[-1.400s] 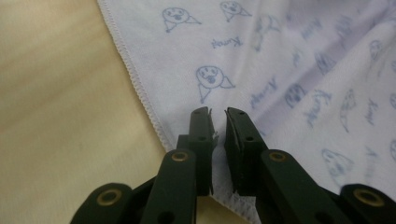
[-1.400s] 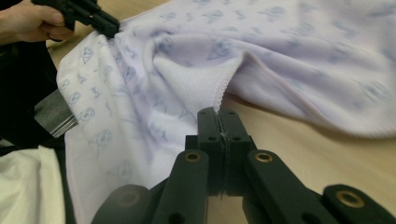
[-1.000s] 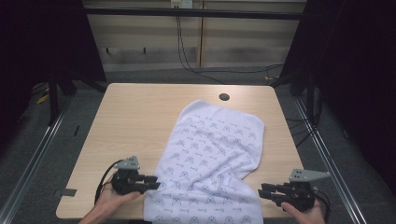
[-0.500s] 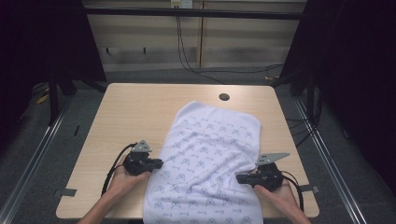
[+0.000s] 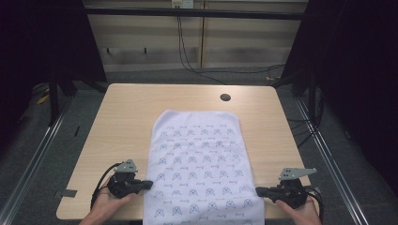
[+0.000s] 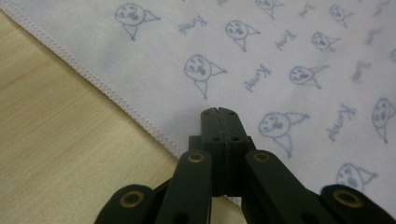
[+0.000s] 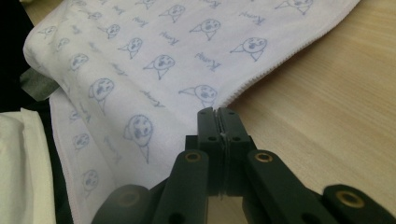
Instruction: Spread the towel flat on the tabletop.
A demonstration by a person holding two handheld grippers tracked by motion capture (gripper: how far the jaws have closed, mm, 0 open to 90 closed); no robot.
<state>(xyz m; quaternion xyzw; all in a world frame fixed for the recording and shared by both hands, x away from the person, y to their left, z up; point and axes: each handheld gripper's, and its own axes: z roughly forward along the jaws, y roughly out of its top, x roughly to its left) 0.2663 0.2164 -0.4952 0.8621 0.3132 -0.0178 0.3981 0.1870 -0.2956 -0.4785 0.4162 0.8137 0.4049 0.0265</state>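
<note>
Towel (image 5: pixel 199 164) lies flat along the table (image 5: pixel 122 117) middle, near end hanging over the edge. Left gripper (image 5: pixel 149 183) and right gripper (image 5: pixel 258 191) have just pressed together, pinching its side hems. Next move, likely: lift evenly and fold toward the far end.

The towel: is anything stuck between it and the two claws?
No. The left claw and right claw are both shut right on the side edges of the towel, with nothing in between.
</note>
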